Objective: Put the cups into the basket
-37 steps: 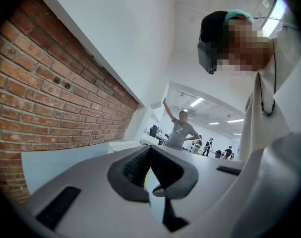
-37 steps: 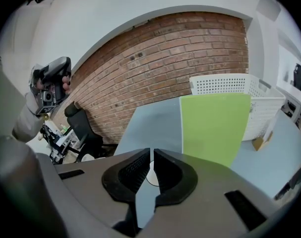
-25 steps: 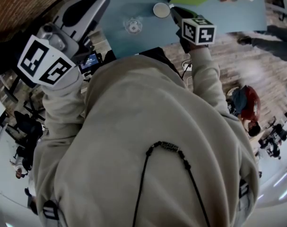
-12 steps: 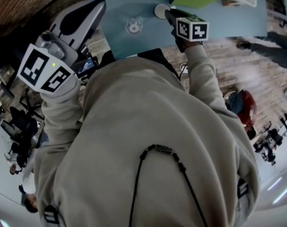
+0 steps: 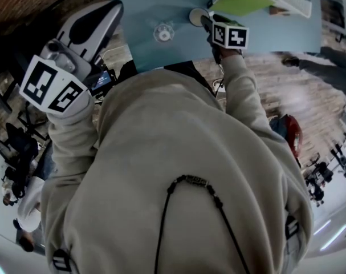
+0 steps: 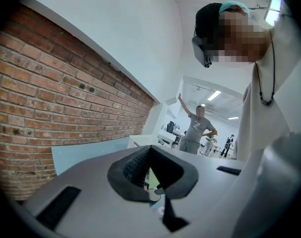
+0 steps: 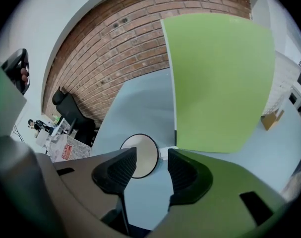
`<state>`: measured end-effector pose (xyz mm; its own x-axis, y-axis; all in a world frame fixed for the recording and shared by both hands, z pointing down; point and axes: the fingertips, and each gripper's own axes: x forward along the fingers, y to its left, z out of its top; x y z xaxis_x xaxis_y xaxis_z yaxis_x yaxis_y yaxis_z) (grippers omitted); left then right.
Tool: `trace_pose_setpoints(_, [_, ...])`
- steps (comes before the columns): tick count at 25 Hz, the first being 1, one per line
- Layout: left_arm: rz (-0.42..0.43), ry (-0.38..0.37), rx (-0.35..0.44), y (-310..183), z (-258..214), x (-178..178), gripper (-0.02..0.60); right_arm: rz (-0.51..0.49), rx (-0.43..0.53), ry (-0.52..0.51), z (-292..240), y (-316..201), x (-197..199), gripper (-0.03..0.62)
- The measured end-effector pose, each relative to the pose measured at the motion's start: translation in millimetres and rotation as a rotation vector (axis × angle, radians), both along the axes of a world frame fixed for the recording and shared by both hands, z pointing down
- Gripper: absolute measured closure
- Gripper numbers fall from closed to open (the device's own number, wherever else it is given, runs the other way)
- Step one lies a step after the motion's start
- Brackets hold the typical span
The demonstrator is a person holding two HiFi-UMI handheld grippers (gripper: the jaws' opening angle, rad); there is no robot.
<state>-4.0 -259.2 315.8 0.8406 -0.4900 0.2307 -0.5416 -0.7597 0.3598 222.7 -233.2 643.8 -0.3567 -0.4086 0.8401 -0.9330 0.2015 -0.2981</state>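
1. The white cup (image 7: 143,155) stands on the blue table (image 7: 140,108), just beside the green basket (image 7: 219,83) and not inside it.
2. My right gripper (image 7: 151,158) points at that cup. Its jaws are opening, the cup shows just past the gap between the tips, and neither pad presses on it.
3. A clear glass cup (image 5: 163,32) stands on the same table, to the left of the white one and apart from it.
4. My left gripper (image 6: 150,155) is off to the side of the table, jaws clenched together on nothing.
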Motion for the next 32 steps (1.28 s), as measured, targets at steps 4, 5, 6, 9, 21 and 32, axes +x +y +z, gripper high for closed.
trace_pose_setpoints(4, [-0.021,0.009,-0.008,-0.6,2.9,-6.1,0.584,0.007,-0.064,-0.013,13.5,3.6,-3.0,0.405])
trace_pose_setpoints(5, [-0.026,0.01,-0.01,-0.3,3.4,-7.4,0.584,0.009,-0.077,-0.01,16.9,4.0,-3.7,0.405])
trace_pose_setpoints(6, [-0.029,0.01,-0.011,0.2,3.6,-8.7,0.584,0.011,-0.088,-0.006,19.8,4.2,-4.1,0.405])
trace_pose_setpoints(9, [-0.039,-0.008,-0.003,1.9,3.9,-13.8,0.584,0.021,-0.094,0.001,23.3,-0.1,-4.3,0.405])
trace_pose_setpoints(21, [-0.083,-0.046,-0.005,11.2,7.2,-31.1,0.584,0.043,-0.172,0.02,59.1,-4.3,1.1,0.405])
trace_pose_setpoints(32, [-0.096,-0.073,0.016,19.0,3.2,-36.9,0.584,0.001,-0.183,0.083,83.3,-7.1,0.1,0.536])
